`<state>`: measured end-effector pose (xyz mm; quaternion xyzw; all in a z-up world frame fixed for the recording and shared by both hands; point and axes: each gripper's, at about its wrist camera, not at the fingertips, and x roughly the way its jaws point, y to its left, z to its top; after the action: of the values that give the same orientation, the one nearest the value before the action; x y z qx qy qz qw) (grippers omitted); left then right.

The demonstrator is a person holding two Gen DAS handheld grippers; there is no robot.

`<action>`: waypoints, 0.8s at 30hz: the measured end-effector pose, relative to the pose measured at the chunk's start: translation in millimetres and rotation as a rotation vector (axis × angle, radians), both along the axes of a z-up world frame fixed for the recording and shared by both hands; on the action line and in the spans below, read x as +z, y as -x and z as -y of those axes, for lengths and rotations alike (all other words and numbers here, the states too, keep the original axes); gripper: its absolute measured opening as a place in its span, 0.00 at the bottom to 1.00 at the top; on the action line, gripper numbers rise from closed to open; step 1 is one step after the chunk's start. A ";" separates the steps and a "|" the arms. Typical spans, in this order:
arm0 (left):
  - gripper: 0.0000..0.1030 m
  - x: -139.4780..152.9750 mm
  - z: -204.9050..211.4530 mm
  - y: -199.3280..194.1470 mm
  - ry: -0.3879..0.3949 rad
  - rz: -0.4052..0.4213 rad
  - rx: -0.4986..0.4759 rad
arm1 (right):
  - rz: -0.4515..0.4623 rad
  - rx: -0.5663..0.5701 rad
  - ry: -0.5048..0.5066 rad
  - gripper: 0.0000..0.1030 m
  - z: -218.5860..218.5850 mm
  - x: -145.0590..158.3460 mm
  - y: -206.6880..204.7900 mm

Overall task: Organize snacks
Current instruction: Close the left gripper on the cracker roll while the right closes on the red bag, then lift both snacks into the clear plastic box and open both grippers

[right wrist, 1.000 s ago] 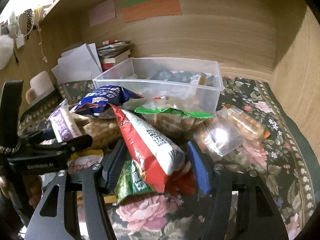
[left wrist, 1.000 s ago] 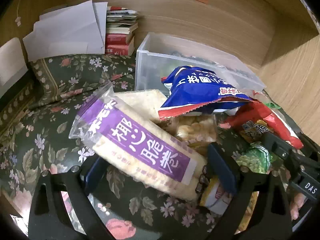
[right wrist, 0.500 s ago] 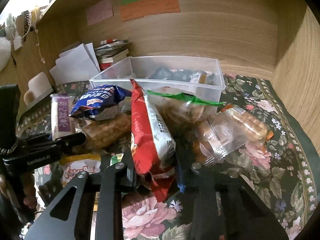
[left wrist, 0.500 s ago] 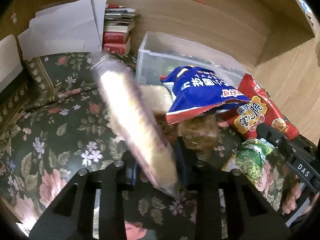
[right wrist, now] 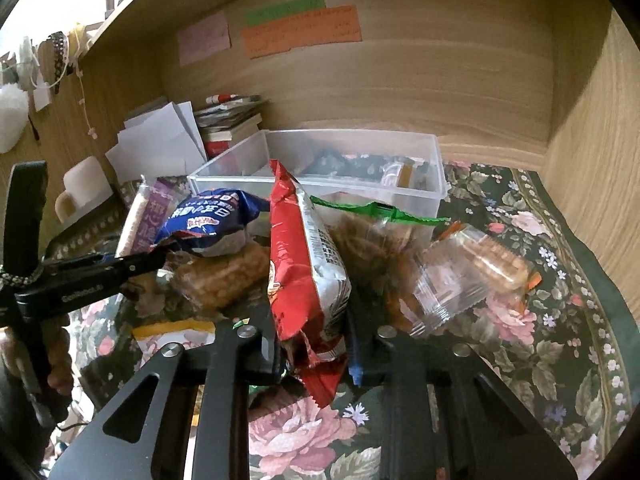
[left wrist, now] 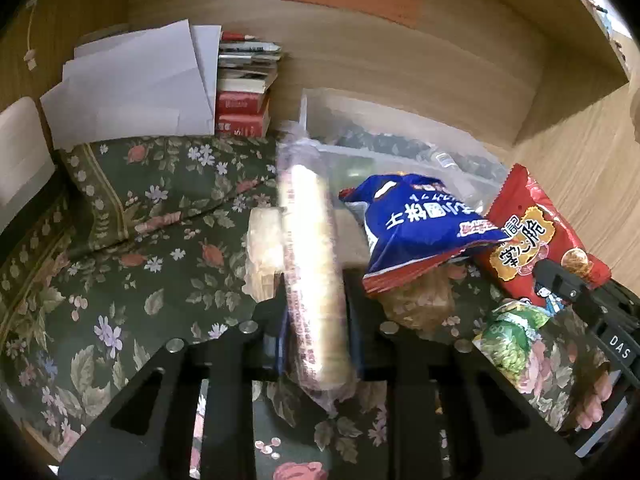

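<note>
My left gripper [left wrist: 314, 332] is shut on a long purple-labelled cracker pack [left wrist: 310, 264], held on edge above the floral cloth; the pack also shows in the right wrist view [right wrist: 142, 216]. My right gripper [right wrist: 314, 344] is shut on a red snack bag [right wrist: 306, 256], lifted upright; the bag also shows in the left wrist view [left wrist: 532, 240]. A clear plastic bin [right wrist: 400, 188] stands behind the snack pile, against the wooden back wall. A blue snack bag [left wrist: 416, 220] lies on top of the pile.
Other snacks lie on the floral cloth [right wrist: 560, 300]: a green-topped bag [right wrist: 380, 240], a clear cookie pack [right wrist: 476, 276], a caramel-coloured pack [right wrist: 224, 276], a green pea pack [left wrist: 508, 340]. Books [left wrist: 244, 96] and white papers [left wrist: 132, 84] stand at back left. Wooden walls close the back and right.
Both grippers have closed on their packs and lifted them. The purple pack has turned from lying flat to standing on edge; the red bag has risen upright out of the pile.
</note>
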<state>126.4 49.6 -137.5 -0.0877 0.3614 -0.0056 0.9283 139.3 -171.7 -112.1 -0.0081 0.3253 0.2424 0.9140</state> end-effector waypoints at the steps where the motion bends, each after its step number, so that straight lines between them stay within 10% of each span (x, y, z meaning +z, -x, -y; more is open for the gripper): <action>1: 0.21 3.1 -0.2 0.7 -0.003 0.010 -0.002 | 0.006 -0.001 -0.003 0.21 0.7 2.2 0.9; 24: 0.21 82.8 0.4 -4.9 -0.076 0.201 -0.055 | 0.209 -0.030 -0.030 0.20 3.1 69.9 -3.2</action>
<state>131.3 49.1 -54.7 -0.0412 0.2688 -0.0263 0.9619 142.6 -174.8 -42.2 -0.0150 0.2249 0.2314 0.9464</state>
